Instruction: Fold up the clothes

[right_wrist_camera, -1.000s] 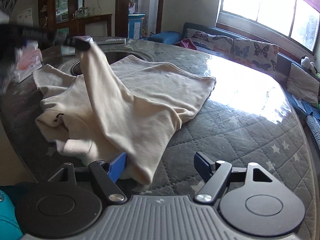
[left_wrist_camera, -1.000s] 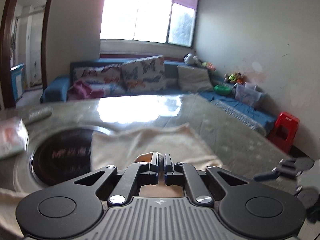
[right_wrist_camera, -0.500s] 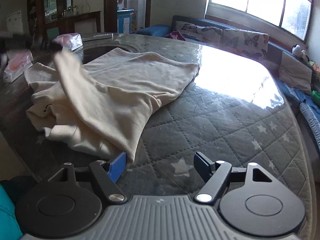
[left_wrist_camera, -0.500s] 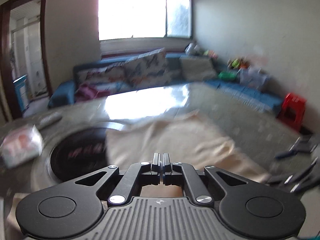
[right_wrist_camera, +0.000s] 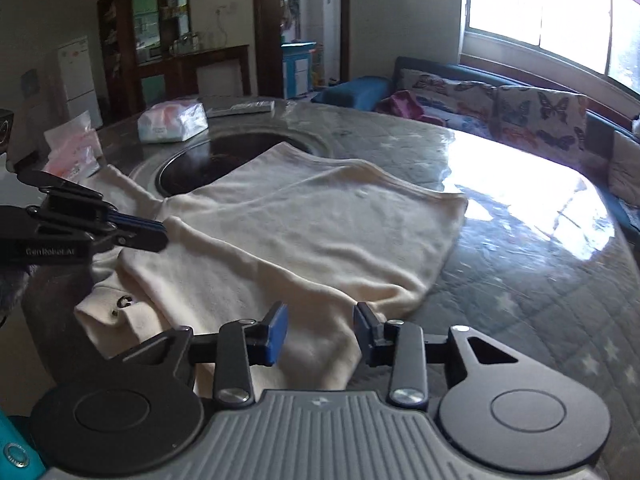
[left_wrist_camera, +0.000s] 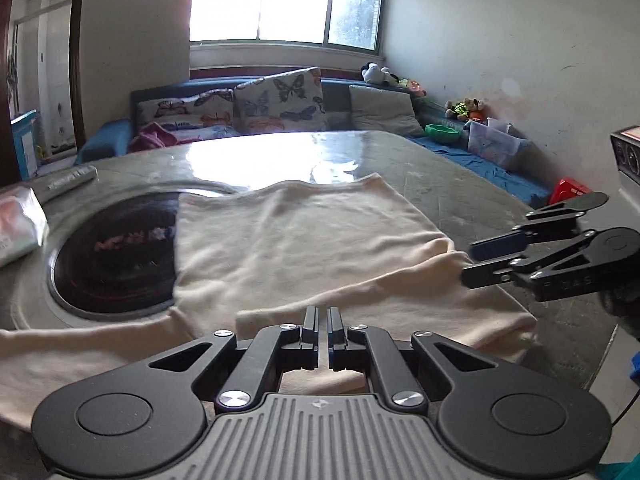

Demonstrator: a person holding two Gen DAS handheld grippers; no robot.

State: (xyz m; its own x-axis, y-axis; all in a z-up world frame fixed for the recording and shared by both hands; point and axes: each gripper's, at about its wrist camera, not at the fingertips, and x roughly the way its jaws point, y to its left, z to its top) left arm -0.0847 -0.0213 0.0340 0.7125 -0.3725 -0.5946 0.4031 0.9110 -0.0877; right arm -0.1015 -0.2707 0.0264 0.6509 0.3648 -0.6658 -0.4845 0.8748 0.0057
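Observation:
A cream sweater (left_wrist_camera: 304,248) lies on the quilted table, one sleeve folded across its body (right_wrist_camera: 304,240). My left gripper (left_wrist_camera: 321,320) is shut on the sleeve's edge, low over the near side of the garment; it also shows in the right wrist view (right_wrist_camera: 160,236). My right gripper (right_wrist_camera: 320,326) is open and empty, with its jaws over the near hem of the sweater; in the left wrist view it (left_wrist_camera: 476,260) sits at the garment's right edge.
A round dark hob (left_wrist_camera: 112,256) is set in the table (right_wrist_camera: 540,272), partly under the sweater. Tissue packs (right_wrist_camera: 172,122) and a remote (right_wrist_camera: 244,108) lie at the far side. A sofa with butterfly cushions (left_wrist_camera: 276,100) stands behind.
My left gripper has carried the sleeve down and across, and it now lies flat on the body. My right gripper has moved in over the near hem and its jaws have narrowed.

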